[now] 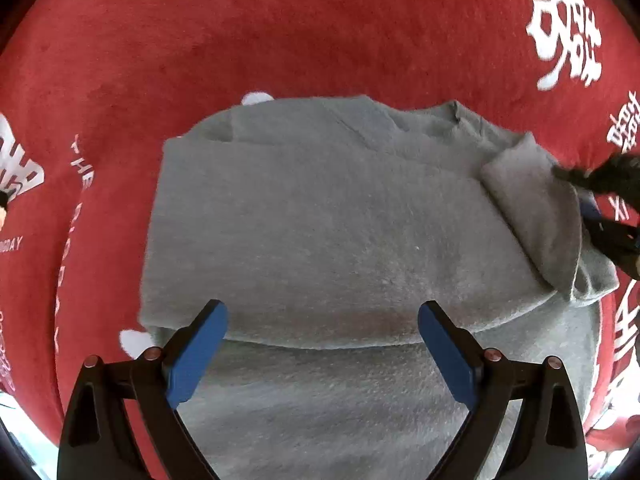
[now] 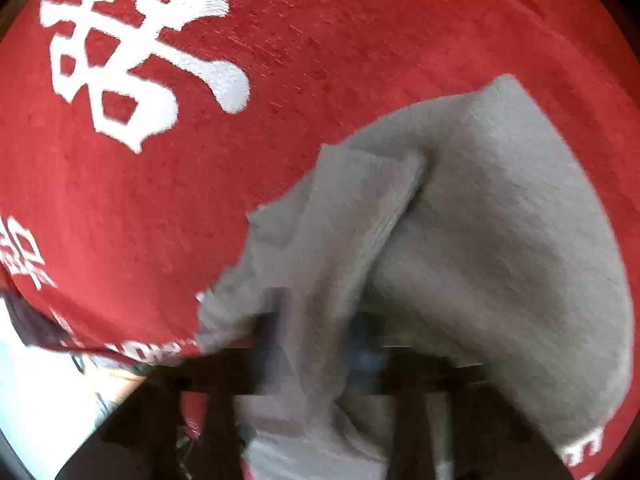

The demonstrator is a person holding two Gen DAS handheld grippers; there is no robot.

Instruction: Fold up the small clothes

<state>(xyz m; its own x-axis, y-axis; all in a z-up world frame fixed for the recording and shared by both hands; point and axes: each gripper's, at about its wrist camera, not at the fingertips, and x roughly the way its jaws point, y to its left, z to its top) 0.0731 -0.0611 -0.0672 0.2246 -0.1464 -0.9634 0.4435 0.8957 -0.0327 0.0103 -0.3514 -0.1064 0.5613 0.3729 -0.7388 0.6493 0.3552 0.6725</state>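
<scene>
A grey garment [image 1: 320,220], partly folded, lies on a red cloth with white lettering [image 1: 280,32]. The left wrist view shows most of it, with the left gripper [image 1: 323,320] above its near fold, blue-padded jaws spread wide and holding nothing. At that view's right edge the right gripper [image 1: 592,204] meets a lifted grey flap. The blurred right wrist view shows what the other cannot: the right gripper [image 2: 316,344] closed on a bunched strip of the garment [image 2: 460,220], cloth passing between its jaws.
</scene>
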